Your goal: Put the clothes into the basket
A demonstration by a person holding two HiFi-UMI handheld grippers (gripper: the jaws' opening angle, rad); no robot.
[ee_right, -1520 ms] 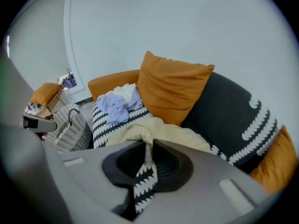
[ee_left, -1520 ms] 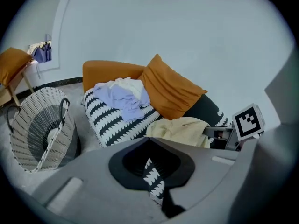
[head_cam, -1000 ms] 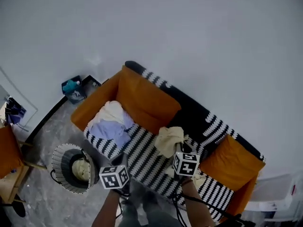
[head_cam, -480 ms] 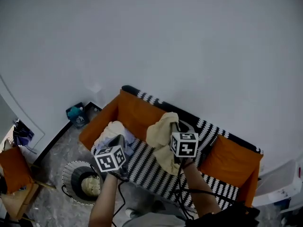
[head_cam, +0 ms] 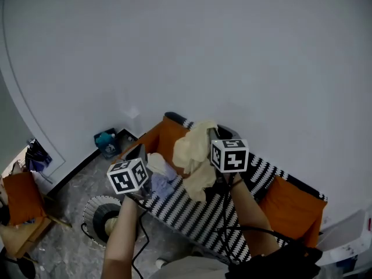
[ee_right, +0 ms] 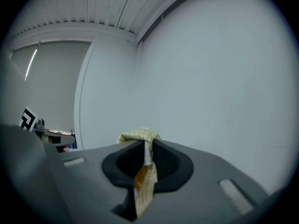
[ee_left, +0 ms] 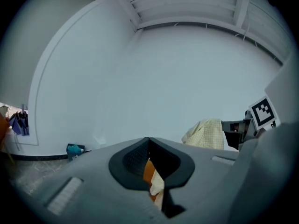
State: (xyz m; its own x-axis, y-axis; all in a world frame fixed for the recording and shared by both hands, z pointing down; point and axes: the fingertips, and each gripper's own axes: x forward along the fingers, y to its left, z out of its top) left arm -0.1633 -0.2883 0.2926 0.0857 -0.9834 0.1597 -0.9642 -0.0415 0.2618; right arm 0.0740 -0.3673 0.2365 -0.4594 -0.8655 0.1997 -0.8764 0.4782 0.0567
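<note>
Yellow checked shirt (head_cam: 195,150) clamped in right gripper (ee_right: 142,149), held high | left gripper (ee_left: 149,146) pinching a pale garment (head_cam: 158,166), I think | basket (head_cam: 93,205) sits low at near left: swing over, lower, then release.

Yellow garment (head_cam: 195,156) higher above sofa (head_cam: 192,214)

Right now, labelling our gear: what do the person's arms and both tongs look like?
The left tongs and right tongs have grey bodies, black padded tips, each topped by a white cube with black square markers. Black cables trail below bare forearms, no sleeves.
</note>
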